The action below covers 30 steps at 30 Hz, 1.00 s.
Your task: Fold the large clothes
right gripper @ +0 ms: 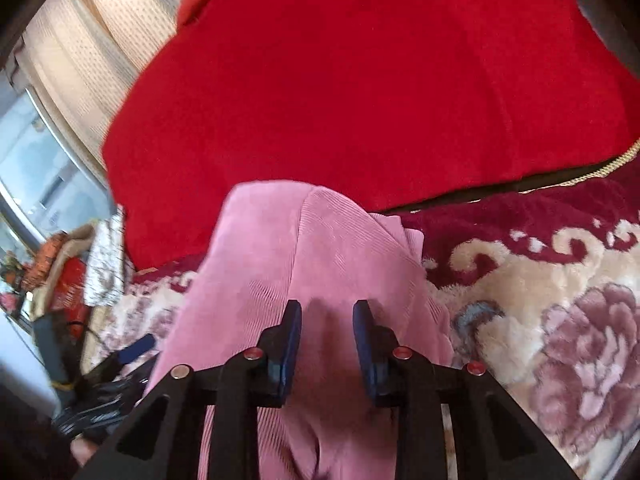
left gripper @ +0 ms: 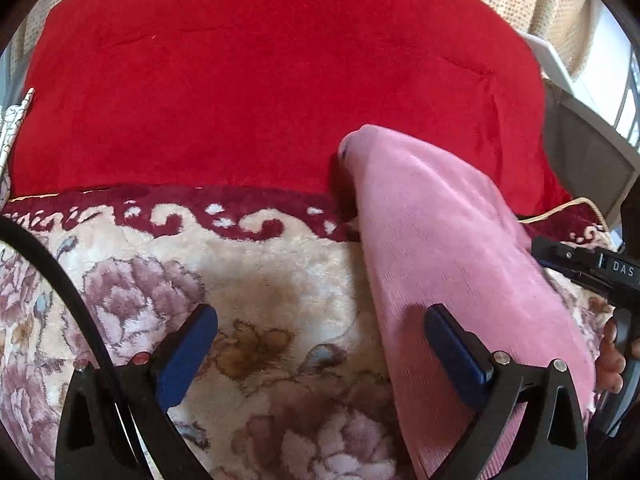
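pink garment (right gripper: 320,264): soft, limp, grab hem | left claw (left gripper: 320,344) wide, empty | right claw (right gripper: 327,312) narrow, straddling it, grip unclear

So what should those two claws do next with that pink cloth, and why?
Probably close the right claw on the pink garment. Its fingers stand apart with the ribbed cloth directly between and beneath them, so a pinch looks ready. The left claw is wide open, mostly over the floral blanket, only one finger over the cloth, so it seems less ready.
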{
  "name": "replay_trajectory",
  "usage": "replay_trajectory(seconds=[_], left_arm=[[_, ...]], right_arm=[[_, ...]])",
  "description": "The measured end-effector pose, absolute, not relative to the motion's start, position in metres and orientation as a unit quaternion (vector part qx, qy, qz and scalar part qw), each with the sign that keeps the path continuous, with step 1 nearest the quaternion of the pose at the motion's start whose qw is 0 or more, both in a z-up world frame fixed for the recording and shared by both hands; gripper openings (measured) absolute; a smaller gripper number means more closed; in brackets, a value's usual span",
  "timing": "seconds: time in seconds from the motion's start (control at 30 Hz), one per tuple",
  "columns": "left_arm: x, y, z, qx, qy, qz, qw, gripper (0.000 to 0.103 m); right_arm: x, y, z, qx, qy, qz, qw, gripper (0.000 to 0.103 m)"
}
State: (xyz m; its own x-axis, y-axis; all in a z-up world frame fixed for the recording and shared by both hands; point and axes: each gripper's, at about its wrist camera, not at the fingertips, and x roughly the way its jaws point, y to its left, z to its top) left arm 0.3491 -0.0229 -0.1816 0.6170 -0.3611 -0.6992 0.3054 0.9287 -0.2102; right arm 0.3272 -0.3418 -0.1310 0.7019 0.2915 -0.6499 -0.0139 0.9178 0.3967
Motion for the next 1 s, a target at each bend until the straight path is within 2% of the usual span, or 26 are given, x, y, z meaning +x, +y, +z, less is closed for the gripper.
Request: replay_trajectory(seconds=[0.07, 0.1, 0.23, 0.37, 0.43, 0.6, 0.7, 0.93, 0.97, 1.0], left_arm=[[0.346, -0.021, -0.178, -0.043, 0.394, -0.201, 0.896, 0.103], [0.343, -0.02, -0.176, -0.051, 0.394, -0.216, 0.892, 0.103], [0.338, -0.018, -0.17, -0.075, 0.402, -0.251, 0.878, 0.103], [0.331, -0.032, -0.169, -0.045, 0.4, -0.261, 0.877, 0.103], [0.329, -0.038, -0.17, -0.023, 0.393, -0.256, 0.883, 0.103], [0.324, -0.05, -0.175, 0.028, 0.384, -0.239, 0.891, 0.103], [0.317, -0.057, -0.172, 0.061, 0.367, -0.222, 0.901, 0.103], [0.311, -0.062, -0.168, 0.09, 0.345, -0.204, 0.912, 0.103], [0.311, -0.063, -0.168, 0.093, 0.336, -0.199, 0.916, 0.103], [0.31, -0.064, -0.167, 0.096, 0.334, -0.198, 0.916, 0.103]], right_arm=[[0.312, -0.354, -0.131, 0.21, 0.379, 0.083, 0.898, 0.066], [0.304, -0.358, -0.131, 0.222, 0.378, 0.083, 0.895, 0.085], [0.279, -0.382, -0.143, 0.29, 0.347, 0.102, 0.886, 0.085], [0.268, -0.381, -0.143, 0.302, 0.33, 0.112, 0.887, 0.083], [0.262, -0.367, -0.132, 0.267, 0.319, 0.122, 0.901, 0.067], [0.263, -0.335, -0.13, 0.212, 0.346, 0.156, 0.9, 0.04], [0.275, -0.314, -0.16, 0.181, 0.393, 0.142, 0.89, 0.04], [0.265, -0.333, -0.143, 0.222, 0.36, 0.149, 0.894, 0.041], [0.264, -0.337, -0.14, 0.223, 0.354, 0.148, 0.896, 0.044], [0.262, -0.342, -0.137, 0.229, 0.348, 0.145, 0.898, 0.061]])
